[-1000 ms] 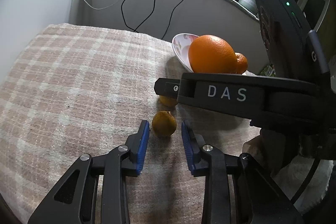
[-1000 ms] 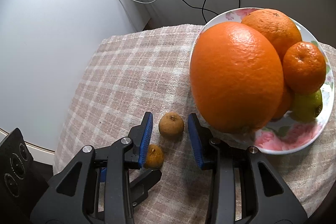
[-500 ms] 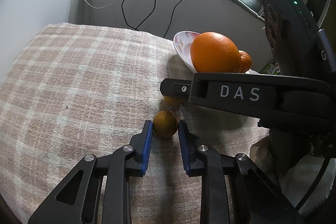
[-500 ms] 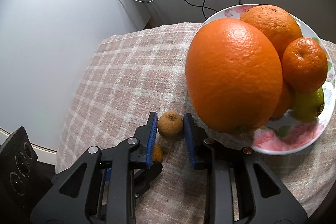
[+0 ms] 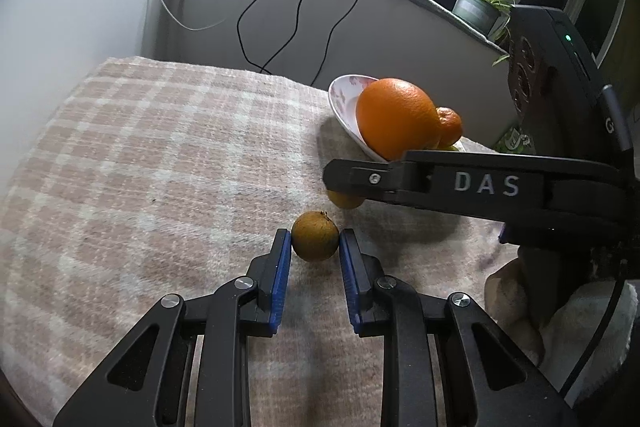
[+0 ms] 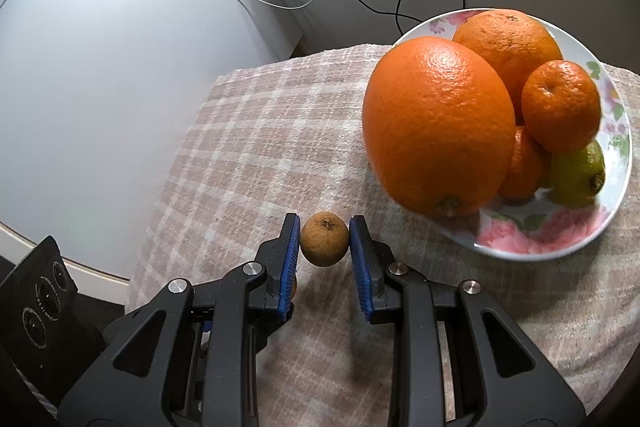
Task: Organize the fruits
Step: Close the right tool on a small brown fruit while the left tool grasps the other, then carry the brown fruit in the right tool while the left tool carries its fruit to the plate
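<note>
Both grippers closed, one small brown fruit apiece: left gripper (image 5: pixel 315 243) pinching fruit (image 5: pixel 315 235) on checked cloth (image 5: pixel 160 167); right gripper (image 6: pixel 324 239) pinching another (image 6: pixel 324 244), just beside plate (image 6: pixel 532 247) piled with oranges (image 6: pixel 436 131). Probably gripped for transfer into that plate.

Both wrist fisheyes look steeply down, close over the pink-and-cream checked woven cloth (image 5: pixel 160 167), sharing the flowered white ceramic plate (image 6: pixel 540 239) of oranges, seen from opposite sides.
</note>
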Available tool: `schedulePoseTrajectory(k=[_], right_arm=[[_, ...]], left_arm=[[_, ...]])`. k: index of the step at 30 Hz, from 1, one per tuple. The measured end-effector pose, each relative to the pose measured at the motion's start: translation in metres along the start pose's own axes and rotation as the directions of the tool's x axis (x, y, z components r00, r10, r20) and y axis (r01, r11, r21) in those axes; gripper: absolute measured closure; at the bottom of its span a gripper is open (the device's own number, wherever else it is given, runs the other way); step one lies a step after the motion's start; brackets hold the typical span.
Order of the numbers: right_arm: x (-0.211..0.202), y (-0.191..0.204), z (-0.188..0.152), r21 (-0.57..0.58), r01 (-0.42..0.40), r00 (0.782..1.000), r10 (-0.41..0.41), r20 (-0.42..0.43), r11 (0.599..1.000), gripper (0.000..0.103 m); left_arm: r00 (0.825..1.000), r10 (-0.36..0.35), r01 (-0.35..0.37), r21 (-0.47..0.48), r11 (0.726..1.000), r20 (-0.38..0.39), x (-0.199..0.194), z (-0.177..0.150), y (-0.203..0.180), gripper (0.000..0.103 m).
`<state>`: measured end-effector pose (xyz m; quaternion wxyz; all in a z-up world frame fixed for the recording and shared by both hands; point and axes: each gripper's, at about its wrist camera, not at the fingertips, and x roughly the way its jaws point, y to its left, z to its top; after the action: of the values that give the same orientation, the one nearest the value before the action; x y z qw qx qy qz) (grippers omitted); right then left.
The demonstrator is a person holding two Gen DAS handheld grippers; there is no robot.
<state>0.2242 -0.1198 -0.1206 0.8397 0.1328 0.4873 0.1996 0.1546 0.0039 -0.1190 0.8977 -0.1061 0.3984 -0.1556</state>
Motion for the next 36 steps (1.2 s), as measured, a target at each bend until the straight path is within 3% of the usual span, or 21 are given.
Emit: schedulePoseTrajectory(k=[14, 36], right_arm=[[-0.048, -0.007, -0.014, -0.024, -0.051, 0.998, 0.052, 0.038, 0.998, 0.076], [-0.111, -0.063, -0.015, -0.056, 0.052, 0.991, -0.045, 0.129, 0.997, 0.076]], left_arm=[[0.998, -0.002, -0.001, 0.053, 0.999, 0.061, -0.031, 0.000, -0.033, 0.080], [0.994, -0.057, 0.042, 0.150, 0.988, 0.098, -0.030, 0.010, -0.092, 0.080]])
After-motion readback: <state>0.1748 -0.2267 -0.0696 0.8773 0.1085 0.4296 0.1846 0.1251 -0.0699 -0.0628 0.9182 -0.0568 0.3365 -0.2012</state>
